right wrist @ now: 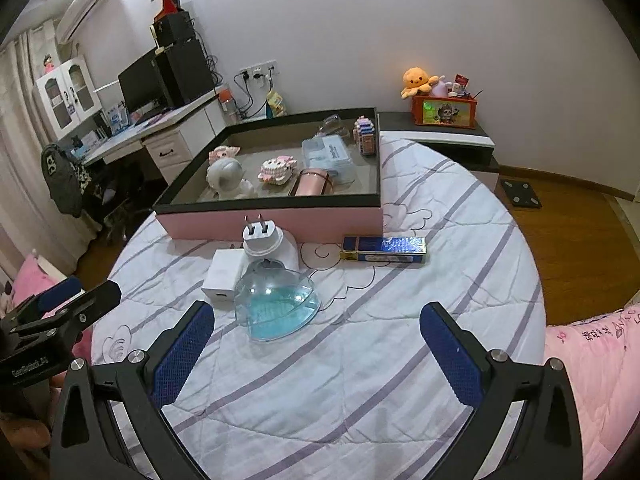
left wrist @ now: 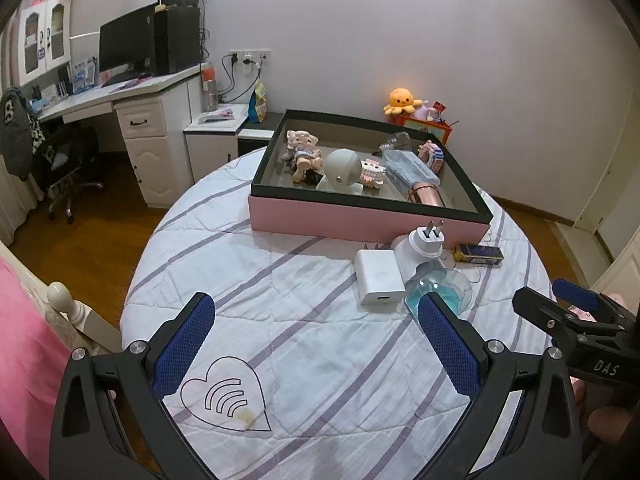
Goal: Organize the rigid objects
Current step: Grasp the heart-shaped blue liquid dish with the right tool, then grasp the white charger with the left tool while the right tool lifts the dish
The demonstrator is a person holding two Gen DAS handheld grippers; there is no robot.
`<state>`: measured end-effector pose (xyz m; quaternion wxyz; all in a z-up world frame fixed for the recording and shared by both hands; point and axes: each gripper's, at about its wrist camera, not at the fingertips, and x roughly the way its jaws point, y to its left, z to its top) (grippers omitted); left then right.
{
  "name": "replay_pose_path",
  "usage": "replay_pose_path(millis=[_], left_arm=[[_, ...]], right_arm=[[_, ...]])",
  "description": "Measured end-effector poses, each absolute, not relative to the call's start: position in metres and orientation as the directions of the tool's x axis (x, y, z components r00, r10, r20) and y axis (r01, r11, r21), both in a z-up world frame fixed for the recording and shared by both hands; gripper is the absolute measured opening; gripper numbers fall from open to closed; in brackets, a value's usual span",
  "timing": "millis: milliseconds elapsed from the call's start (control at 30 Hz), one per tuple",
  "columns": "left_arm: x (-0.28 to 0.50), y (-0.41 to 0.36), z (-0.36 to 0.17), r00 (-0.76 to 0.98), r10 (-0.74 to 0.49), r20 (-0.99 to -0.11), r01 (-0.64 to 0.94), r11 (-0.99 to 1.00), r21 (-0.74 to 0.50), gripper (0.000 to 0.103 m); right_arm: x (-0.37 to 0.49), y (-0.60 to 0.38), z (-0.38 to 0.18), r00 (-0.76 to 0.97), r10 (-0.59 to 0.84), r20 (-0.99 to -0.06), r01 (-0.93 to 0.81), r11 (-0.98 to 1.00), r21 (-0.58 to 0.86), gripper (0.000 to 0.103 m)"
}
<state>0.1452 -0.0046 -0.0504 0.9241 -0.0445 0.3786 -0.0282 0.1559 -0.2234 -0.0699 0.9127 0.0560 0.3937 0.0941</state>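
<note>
Hovering released and empty, the left gripper (left wrist: 316,344) and right gripper (right wrist: 318,350) spread over the quilted bed (right wrist: 360,380). Just beyond lie a heart-shaped glass dish (right wrist: 276,304), white charger (right wrist: 224,278), plug adapter (right wrist: 260,238) and blue box (right wrist: 384,249) — behind them the pink tray (right wrist: 280,222), already holding toys.

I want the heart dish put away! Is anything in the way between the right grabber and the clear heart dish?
Nothing visible. The right gripper is open, and only bare striped quilt lies between it and the heart dish. The white charger touches the dish's far-left side.
</note>
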Motion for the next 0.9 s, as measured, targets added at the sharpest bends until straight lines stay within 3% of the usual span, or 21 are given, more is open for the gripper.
replay_pose_path(millis=[567,633,700,900], left_arm=[[0.181,-0.002,-0.094,0.614,-0.078,-0.785,0.0,0.995,-0.099,0.103],[0.185,-0.005,-0.096,0.607,-0.082,-0.79,0.007,0.995,-0.098,0.103],[0.189,-0.008,-0.099,0.601,-0.087,-0.794,0.016,0.995,-0.097,0.103],[0.201,-0.029,-0.103,0.589,-0.122,-0.799,0.074,0.993,-0.096,0.103]], right_arm=[[0.209,-0.185,-0.128,0.527,0.25,-0.813,-0.227,0.962,0.149,0.102],[0.212,-0.185,-0.134,0.522,0.241,-0.818,-0.229,0.964,0.138,0.092],[0.212,-0.188,-0.134,0.538,0.221,-0.813,-0.228,0.967,0.112,0.074],[0.213,-0.207,-0.131,0.552,0.204,-0.809,-0.211,0.972,0.101,0.074]])
